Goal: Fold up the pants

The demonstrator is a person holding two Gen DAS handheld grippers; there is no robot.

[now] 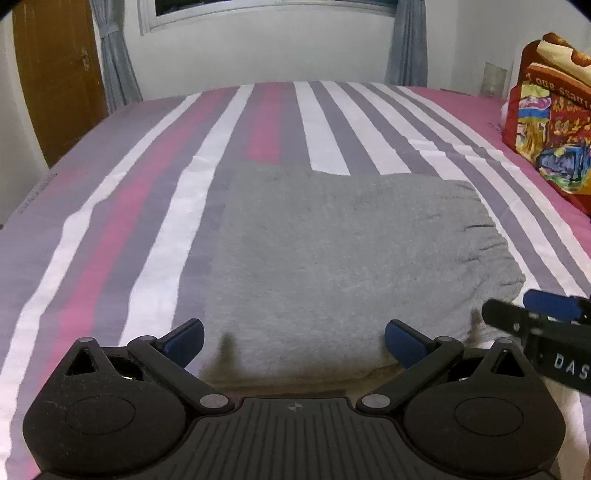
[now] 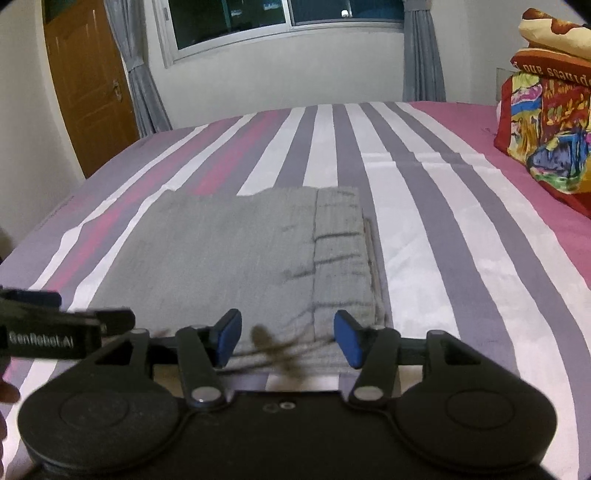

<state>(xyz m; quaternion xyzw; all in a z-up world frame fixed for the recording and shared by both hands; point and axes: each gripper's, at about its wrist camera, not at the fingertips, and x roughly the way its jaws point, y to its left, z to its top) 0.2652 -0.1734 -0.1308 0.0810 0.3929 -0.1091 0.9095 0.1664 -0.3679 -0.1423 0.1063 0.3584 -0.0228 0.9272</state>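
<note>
Lying flat just ahead of both grippers, the grey pants [image 1: 332, 258] sit folded into a compact rectangle on the bed [image 1: 110, 221], waistband end with its gathered elastic off to the right of the left gripper [image 1: 294, 341]. Left gripper's blue pads stand wide apart, nothing between them, hovering over the near edge of the fold. Right gripper [image 2: 288, 339] likewise parted, pads clear of the cloth, near edge of the pants visible below the gap; no earlier view to compare. Each gripper shows at the edge of the other's view, side by side, close. Bedsheet striped in grey, white and pink lengthwise away from the grippers, solid pink along the far right; a crease line runs across it beyond the pants. Stack of bright printed bedding [image 2: 550, 122] rests at the right, well apart from the fold. Beyond the bed: white wall, window [image 2: 280, 26] dark outside, grey curtains [image 2: 140, 81] tied on both sides. Wooden door [image 2: 88, 81] at far left, shut.
</note>
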